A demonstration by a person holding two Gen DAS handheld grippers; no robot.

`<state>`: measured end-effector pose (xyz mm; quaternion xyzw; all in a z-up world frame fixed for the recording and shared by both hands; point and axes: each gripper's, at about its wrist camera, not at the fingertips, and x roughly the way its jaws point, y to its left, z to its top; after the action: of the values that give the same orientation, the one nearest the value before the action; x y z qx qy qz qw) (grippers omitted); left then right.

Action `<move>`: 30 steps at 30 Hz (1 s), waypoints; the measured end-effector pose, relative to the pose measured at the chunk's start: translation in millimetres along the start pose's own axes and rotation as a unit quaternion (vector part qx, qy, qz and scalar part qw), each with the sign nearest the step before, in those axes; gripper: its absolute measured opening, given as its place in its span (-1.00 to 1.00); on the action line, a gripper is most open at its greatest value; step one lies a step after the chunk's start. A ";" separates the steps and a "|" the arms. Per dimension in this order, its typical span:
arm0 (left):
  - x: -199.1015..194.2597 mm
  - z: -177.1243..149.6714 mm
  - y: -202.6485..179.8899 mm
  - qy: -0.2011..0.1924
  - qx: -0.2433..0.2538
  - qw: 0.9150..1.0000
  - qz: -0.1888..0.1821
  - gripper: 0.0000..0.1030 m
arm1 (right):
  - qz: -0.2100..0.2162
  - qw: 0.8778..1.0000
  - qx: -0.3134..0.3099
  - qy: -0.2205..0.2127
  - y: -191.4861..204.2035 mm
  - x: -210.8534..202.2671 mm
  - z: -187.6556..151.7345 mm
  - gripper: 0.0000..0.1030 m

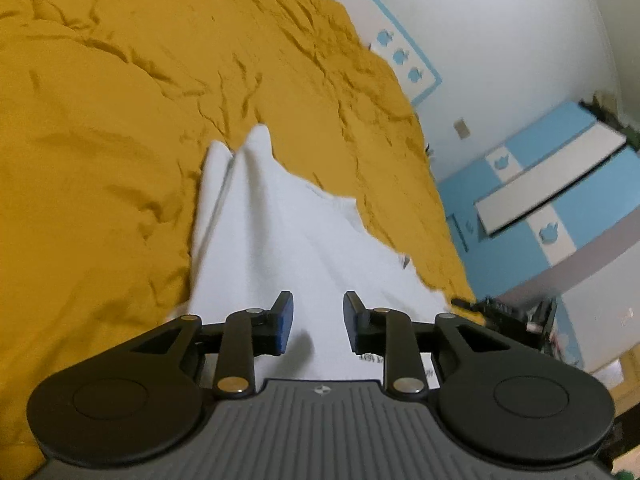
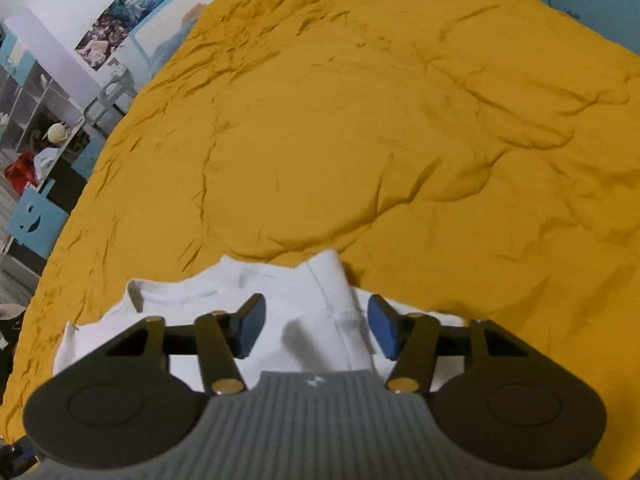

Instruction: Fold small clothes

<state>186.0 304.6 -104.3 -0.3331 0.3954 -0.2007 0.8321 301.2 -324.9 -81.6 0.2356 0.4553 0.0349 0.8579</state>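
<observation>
My left gripper (image 1: 318, 322) hangs over a white shirt (image 1: 280, 248) that lies on a mustard-yellow bedspread (image 1: 120, 120). Its jaws stand apart with a modest gap, the blue pads (image 1: 285, 328) touching nothing, and the cloth lies below them, not pinched. From this side the shirt runs away from me in long soft ridges to two raised points at its far end. My right gripper (image 2: 316, 330) is wider, its jaws well apart and empty, hovering above the same shirt (image 2: 200, 308). There I see the neckline (image 2: 180, 294) to the left of my fingers and a folded-over strip of cloth under the gap between them. The shirt sits at the near edge of the bedspread (image 2: 360, 120), which is rumpled all over. Blue and white furniture (image 1: 540, 200) stands beyond the bed.
</observation>
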 end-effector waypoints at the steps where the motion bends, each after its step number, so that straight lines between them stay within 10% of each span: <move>1: 5.1 -0.6 -1.6 0.013 0.008 1.000 0.000 -0.42 | -0.008 1.000 -0.010 -0.003 0.9 3.1 0.6 -0.03; 7: 16.8 -4.0 -2.5 0.037 0.022 0.999 0.020 -0.42 | -0.025 0.998 -0.054 0.002 14.8 32.0 1.2 -0.79; 10: 15.5 -2.3 3.2 0.039 0.004 0.999 0.017 -0.42 | -0.049 0.997 -0.049 -0.046 16.6 17.6 -3.0 -0.86; 14: 12.5 -1.7 8.8 0.039 -0.012 0.999 0.009 -0.42 | -0.035 0.994 0.013 -0.107 1.8 -11.7 -2.0 -0.86; 23: 8.3 -1.1 12.0 0.030 -0.017 0.999 0.025 -0.42 | -0.088 0.993 0.038 -0.069 -18.8 29.8 2.3 -0.84; 27: -2.5 0.9 14.0 0.004 -0.020 1.000 0.018 -0.37 | -0.096 0.991 0.045 -0.085 -19.2 19.7 -4.0 -0.31; 30: -8.3 3.2 14.6 -0.018 -0.023 0.999 0.023 -0.36 | -0.109 0.986 0.035 -0.118 -15.7 -8.9 -6.2 -0.28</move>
<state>184.5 321.0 -108.9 -0.3468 0.3925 -0.1665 0.8354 288.6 -338.9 -84.5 0.2173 0.3749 -0.1028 0.8953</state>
